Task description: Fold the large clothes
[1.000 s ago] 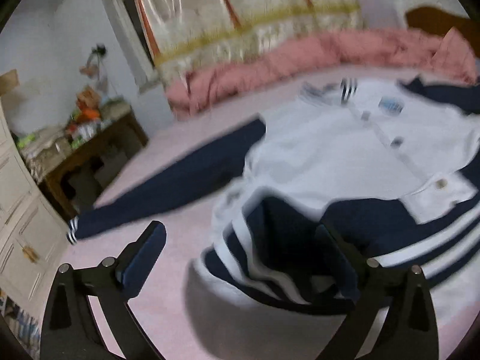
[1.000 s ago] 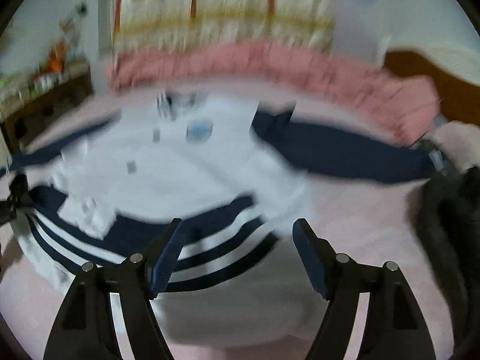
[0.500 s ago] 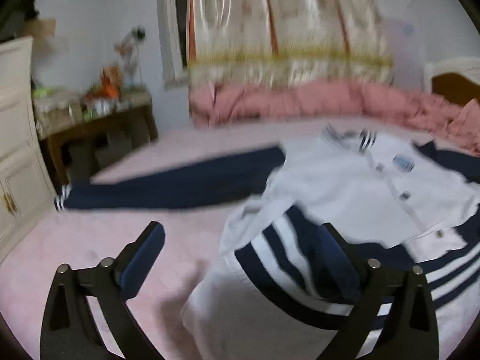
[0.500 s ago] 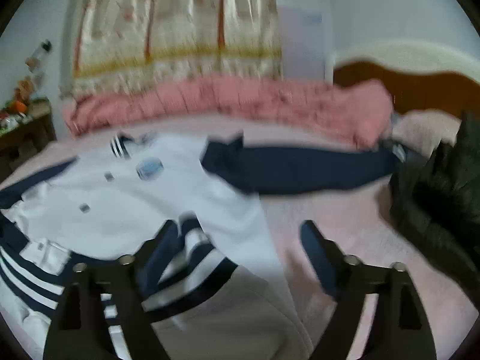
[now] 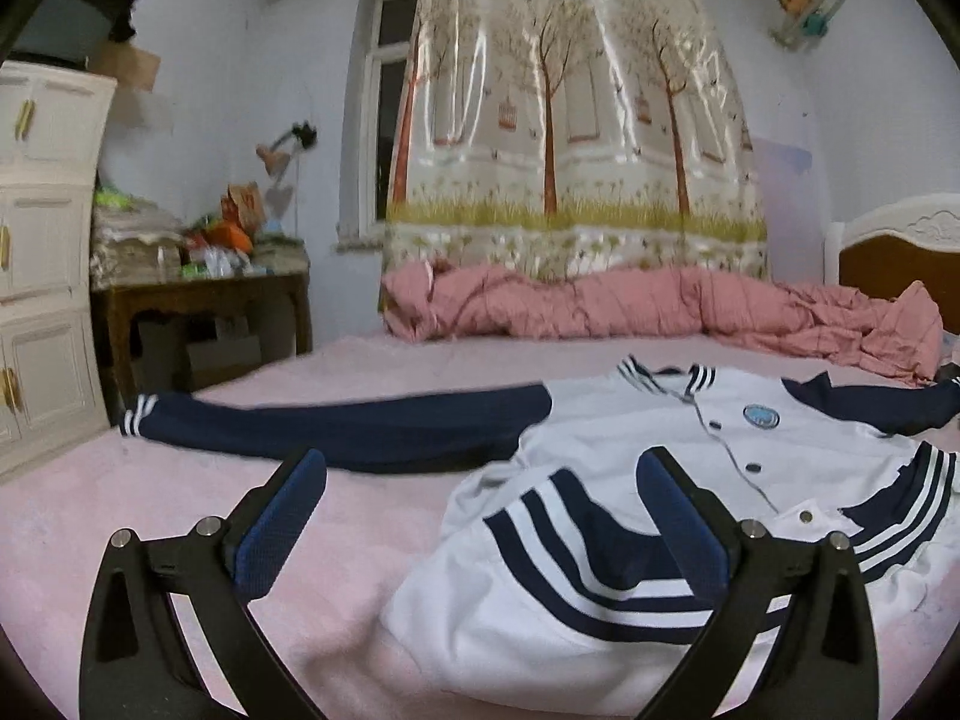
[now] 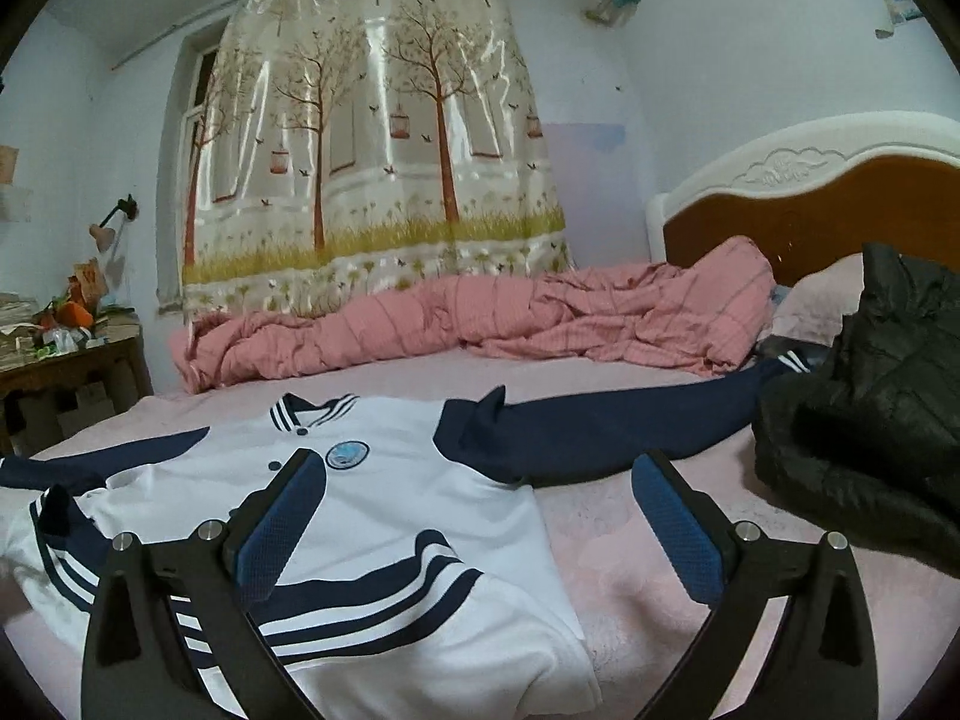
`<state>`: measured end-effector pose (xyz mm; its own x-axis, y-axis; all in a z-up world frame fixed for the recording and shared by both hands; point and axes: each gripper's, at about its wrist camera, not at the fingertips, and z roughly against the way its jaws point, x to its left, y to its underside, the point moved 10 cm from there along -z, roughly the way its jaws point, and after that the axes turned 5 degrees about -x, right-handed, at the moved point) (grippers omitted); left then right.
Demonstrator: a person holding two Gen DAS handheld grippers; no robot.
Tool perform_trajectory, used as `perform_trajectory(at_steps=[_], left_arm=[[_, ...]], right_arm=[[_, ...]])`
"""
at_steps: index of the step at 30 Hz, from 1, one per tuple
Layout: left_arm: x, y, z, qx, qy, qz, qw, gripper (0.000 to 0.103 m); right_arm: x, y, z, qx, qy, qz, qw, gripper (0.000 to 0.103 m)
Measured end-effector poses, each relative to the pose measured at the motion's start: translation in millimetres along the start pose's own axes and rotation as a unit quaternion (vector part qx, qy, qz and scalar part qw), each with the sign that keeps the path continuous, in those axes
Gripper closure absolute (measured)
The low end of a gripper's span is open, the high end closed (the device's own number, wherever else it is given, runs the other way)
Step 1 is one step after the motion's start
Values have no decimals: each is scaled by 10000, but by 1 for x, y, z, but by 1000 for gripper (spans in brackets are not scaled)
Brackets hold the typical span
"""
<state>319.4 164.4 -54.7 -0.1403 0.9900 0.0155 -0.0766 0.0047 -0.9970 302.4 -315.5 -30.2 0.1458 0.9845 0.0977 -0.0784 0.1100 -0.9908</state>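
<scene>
— Where's the jacket [image 6: 384,498]?
— Flat on the bed [image 6: 630,558], hem folded up, sleeves out. My right gripper [image 6: 480,516] has just spread wide, holding nothing; left gripper [image 5: 480,516] gapes too.
— Next?
— I'd pinch a sleeve [image 6: 600,432] near the cuff, fold inward.

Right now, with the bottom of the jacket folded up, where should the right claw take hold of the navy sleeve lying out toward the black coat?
Probably at the striped cuff, coming from the black coat's side. The sleeve lies flat and straight on the bed, so the cuff is its free end, easy to pinch and carry across the white jacket. The right claw stands open and empty.
</scene>
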Motion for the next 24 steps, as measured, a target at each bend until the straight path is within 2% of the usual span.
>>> perform_trajectory(at_steps=[2, 6, 8, 10, 11, 12, 14, 16, 17, 19, 23, 24], left_arm=[[-3, -4, 4, -86, 105, -24, 9999, 0], [-19, -5, 8, 123, 659, -226, 9975, 0], [-29, -7, 16, 72, 852, -397, 9956, 0], [-38, -5, 23, 260, 982, -513, 9935, 0], [-42, -2, 26, 408, 977, -607, 9925, 0], [-46, 4, 28, 636, 1009, -786, 9897, 0], [-58, 21, 29, 1157, 1152, -1374, 9770, 0], [-72, 46, 29, 1696, 1392, -2073, 9533, 0], [-78, 60, 28, 1987, 1491, -2355, 9396, 0], [-82, 78, 25, 2280, 1533, -2660, 9240, 0], [-79, 96, 10, 2628, 1350, -2792, 9136, 0], [-78, 101, 5, 2711, 1334, -2805, 9111, 0]], right_arm=[[4, -3, 4, -110, -3, 100, 9999, 0], [5, -15, 22, -532, 118, 204, 9983, 0], [1, -20, 32, -535, 273, 133, 9981, 0], [3, -18, 34, -57, 104, 196, 9997, 0], [14, -12, 33, 449, -336, 377, 9977, 0], [22, -8, 35, 730, -612, 492, 9942, 0], [39, 8, 42, 1392, -1086, 864, 9805, 0], [55, 24, 51, 1795, -1456, 1410, 9627, 0], [65, 36, 55, 1999, -1668, 1760, 9493, 0], [80, 59, 59, 2292, -1840, 2458, 9237, 0], [93, 100, 45, 2587, -1600, 3431, 8887, 2], [94, 110, 38, 2740, -1548, 3512, 8818, 8]])
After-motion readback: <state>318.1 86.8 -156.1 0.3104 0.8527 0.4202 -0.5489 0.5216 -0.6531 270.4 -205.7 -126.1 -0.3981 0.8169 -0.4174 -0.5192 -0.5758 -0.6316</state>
